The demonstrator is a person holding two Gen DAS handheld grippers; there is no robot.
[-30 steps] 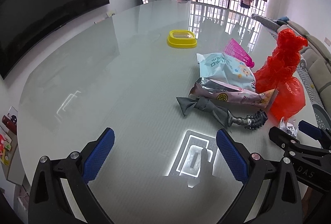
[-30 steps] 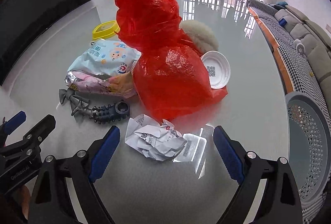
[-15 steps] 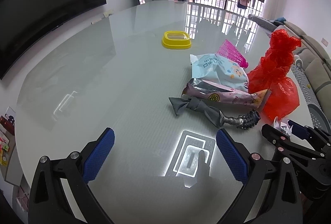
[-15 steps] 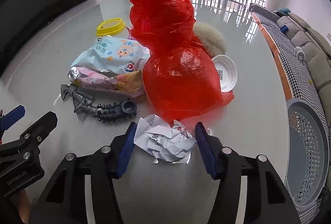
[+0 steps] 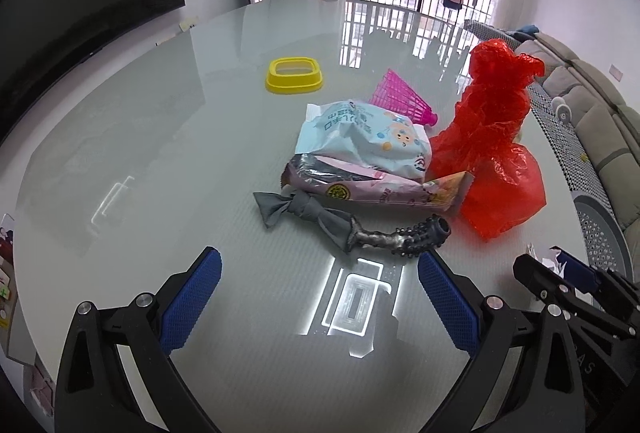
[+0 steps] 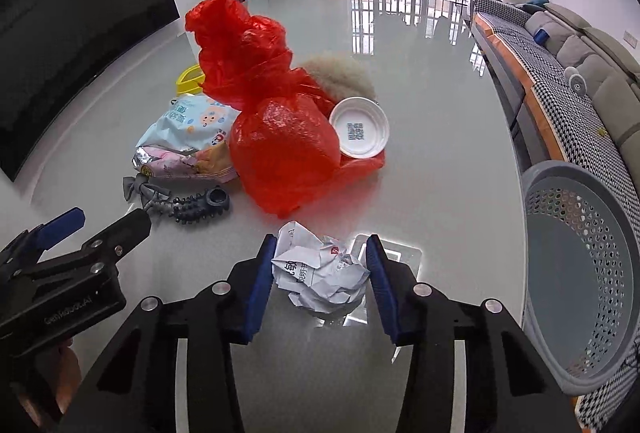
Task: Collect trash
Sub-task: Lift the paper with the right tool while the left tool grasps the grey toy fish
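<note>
Right gripper [image 6: 318,273]: jaws just closing, pressing crumpled paper [image 6: 320,275] on table [image 6: 440,153]; left gripper [image 5: 318,297]: jaws open, empty.

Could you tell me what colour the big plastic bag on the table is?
The plastic bag is bright red, clearest in the right wrist view.

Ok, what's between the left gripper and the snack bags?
The grey bow-tied toy lies across that stretch in the left wrist view, on the table just ahead of the open left gripper, in front of the snack bags.
</note>
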